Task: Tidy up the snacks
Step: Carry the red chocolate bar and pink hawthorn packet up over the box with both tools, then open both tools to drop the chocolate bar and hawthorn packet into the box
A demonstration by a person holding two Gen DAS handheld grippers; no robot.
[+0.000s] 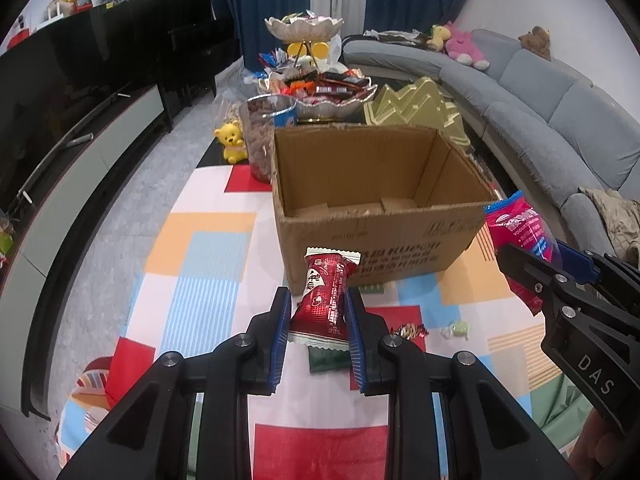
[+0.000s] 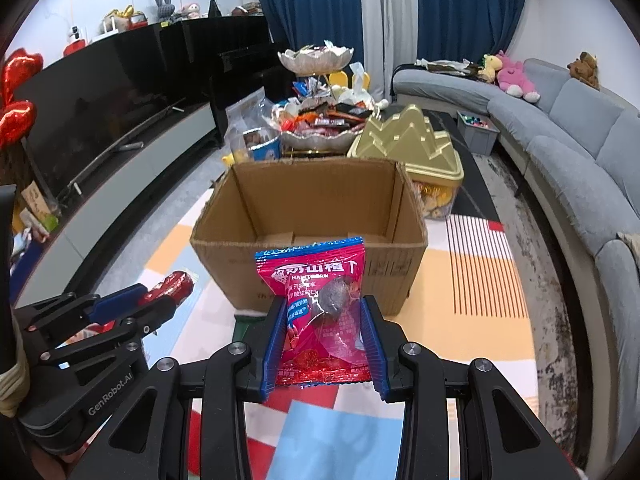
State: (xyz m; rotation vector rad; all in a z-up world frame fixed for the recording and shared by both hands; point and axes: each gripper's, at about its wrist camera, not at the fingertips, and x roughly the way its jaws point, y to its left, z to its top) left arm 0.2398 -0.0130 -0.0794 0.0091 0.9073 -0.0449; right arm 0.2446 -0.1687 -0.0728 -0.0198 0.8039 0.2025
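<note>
While the box (image 1: 376, 204) stands open just ahead of both tongs, we take it for the place the snacks belong, since its mouth faces up and nothing shows inside. Behind it, farther from us, a tiered dish (image 1: 320, 92) heaped with sweets waits, beside a gold tin (image 2: 404, 140). Our right tongs (image 2: 324, 336) are closed on a pink packet (image 2: 320, 308), gripped by its sides so it stands upright and clear of the mat (image 1: 200, 248). Our left tongs (image 1: 316, 320) pinch a red bar (image 1: 326, 292) the same way, its end toward the box wall. Below and right of the left tongs, two small candies (image 1: 410, 330) lie loose, probably next.
</note>
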